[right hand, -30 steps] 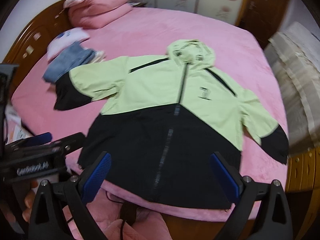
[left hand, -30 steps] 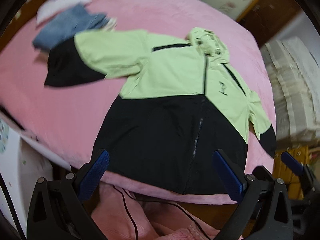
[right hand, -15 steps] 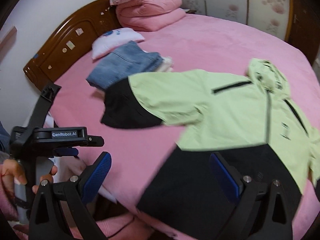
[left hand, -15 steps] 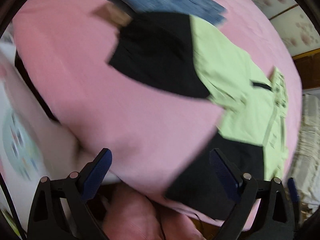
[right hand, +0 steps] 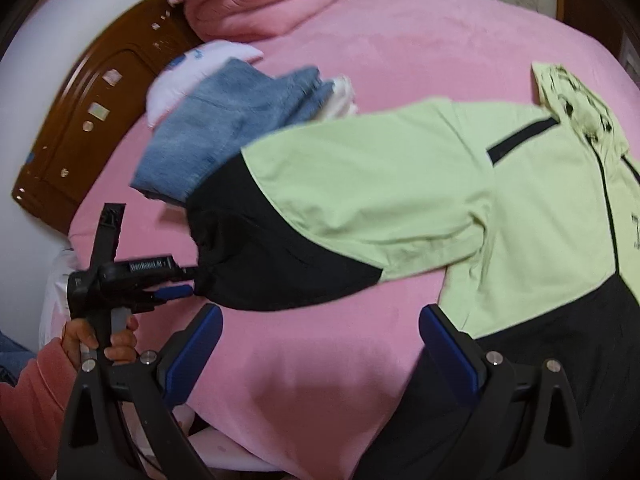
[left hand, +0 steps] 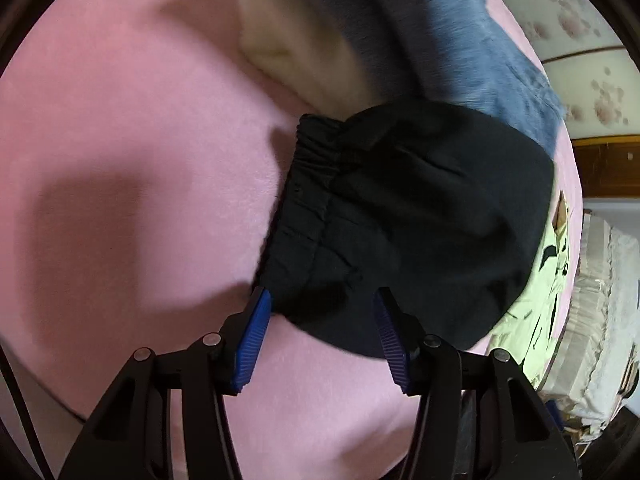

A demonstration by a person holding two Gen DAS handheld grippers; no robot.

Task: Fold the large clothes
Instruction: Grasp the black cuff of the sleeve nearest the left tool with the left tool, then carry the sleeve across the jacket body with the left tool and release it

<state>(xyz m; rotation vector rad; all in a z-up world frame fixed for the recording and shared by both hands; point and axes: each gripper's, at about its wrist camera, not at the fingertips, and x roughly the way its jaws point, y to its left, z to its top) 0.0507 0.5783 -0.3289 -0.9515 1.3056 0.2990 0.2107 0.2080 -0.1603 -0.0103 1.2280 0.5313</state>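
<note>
Inspector: Status of the lime-green and black hooded jacket [right hand: 420,184]?

Operator: I find it spread flat on the pink bed cover [right hand: 360,60], no fold made. My left gripper [left hand: 320,312] stands partly parted astride the black elastic cuff [left hand: 316,184], not clamped. My right gripper [right hand: 320,344] hangs wide, holding nothing. All folding remains, sleeves first I judge.

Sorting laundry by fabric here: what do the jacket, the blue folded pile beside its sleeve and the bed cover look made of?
The jacket looks like a thin, smooth synthetic shell, matte, with an elastic gathered cuff. The blue folded pile looks like denim: faded blue with a woven grain. The bed cover seems a soft plush or fleece, with a fuzzy, even nap.
</note>
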